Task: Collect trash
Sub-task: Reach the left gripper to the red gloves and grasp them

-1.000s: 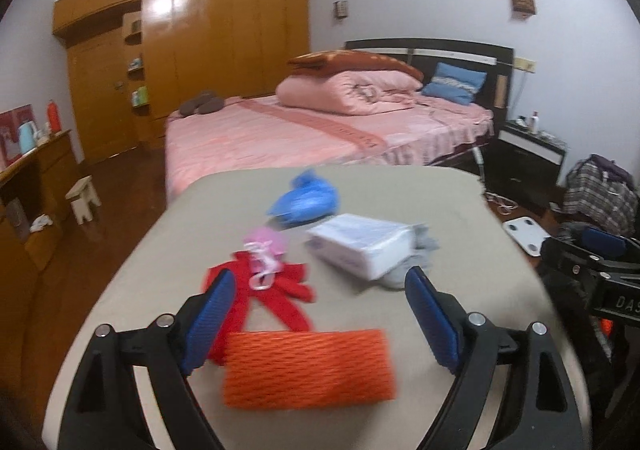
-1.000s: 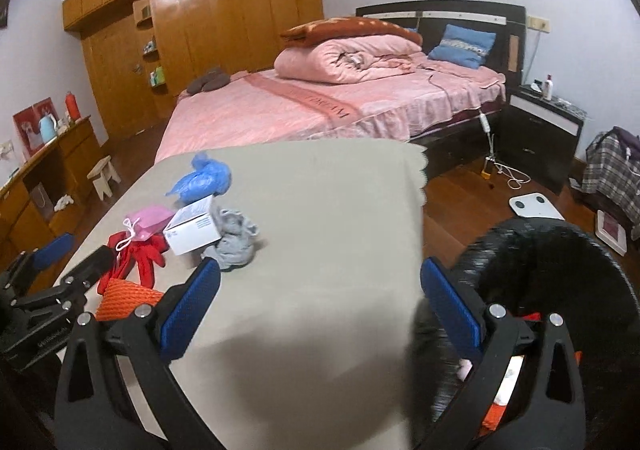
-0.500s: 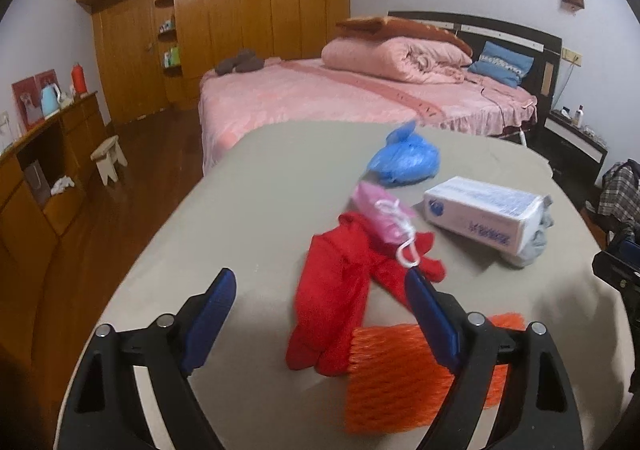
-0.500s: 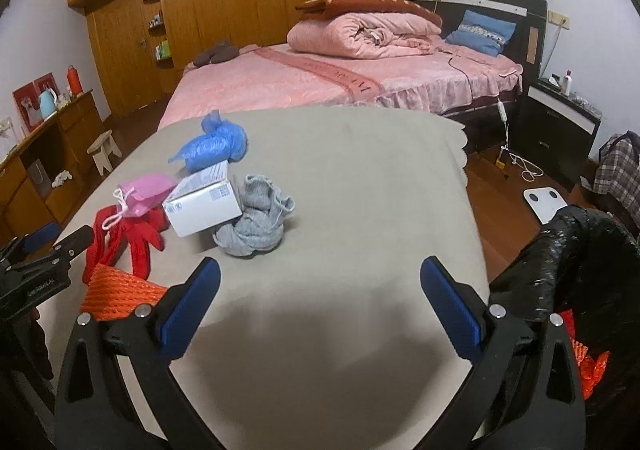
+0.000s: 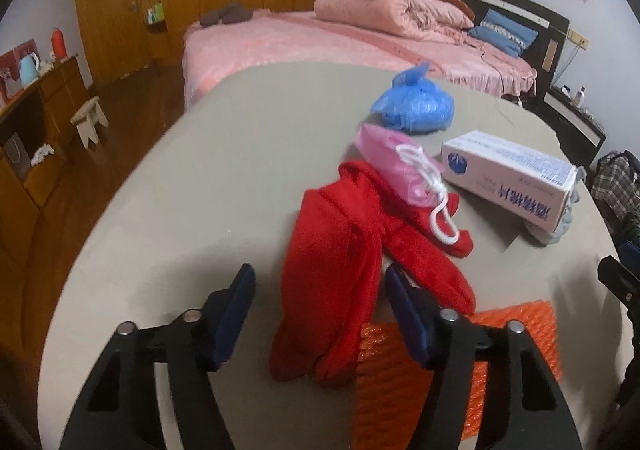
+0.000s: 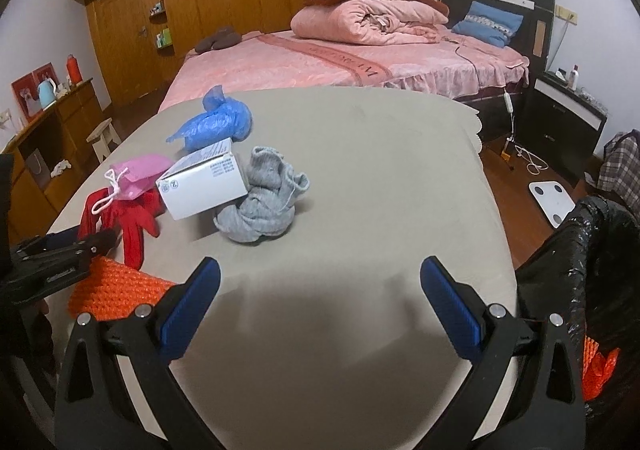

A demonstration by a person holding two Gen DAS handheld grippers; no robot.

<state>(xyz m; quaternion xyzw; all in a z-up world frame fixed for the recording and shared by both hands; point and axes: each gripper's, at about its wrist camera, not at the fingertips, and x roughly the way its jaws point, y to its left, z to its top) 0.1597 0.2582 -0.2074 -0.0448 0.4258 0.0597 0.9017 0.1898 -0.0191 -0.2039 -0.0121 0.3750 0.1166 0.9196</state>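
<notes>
Trash lies on a beige-covered table [image 5: 224,178]: a red cloth [image 5: 340,270], an orange foam net [image 5: 516,334], a pink pouch with a white cord [image 5: 392,166], a white box [image 5: 512,178], a blue plastic bag [image 5: 416,106] and a grey sock [image 6: 264,202]. My left gripper [image 5: 318,298] is partly closed, its jaws on either side of the red cloth's near end, not pinching it. My right gripper [image 6: 320,290] is open and empty above bare table. A black trash bag [image 6: 592,270] with orange netting inside hangs at the table's right edge.
A pink bed [image 6: 340,58] stands behind the table, with wooden wardrobes [image 6: 224,6] beyond. A wooden sideboard [image 5: 36,154] and a small stool [image 5: 90,118] are on the left. A black nightstand [image 6: 568,122] and a white scale [image 6: 550,196] are on the right.
My left gripper has swung left and down from the orange net to the red cloth, and its jaws have narrowed around it. My right gripper has moved from the trash bag back over the table.
</notes>
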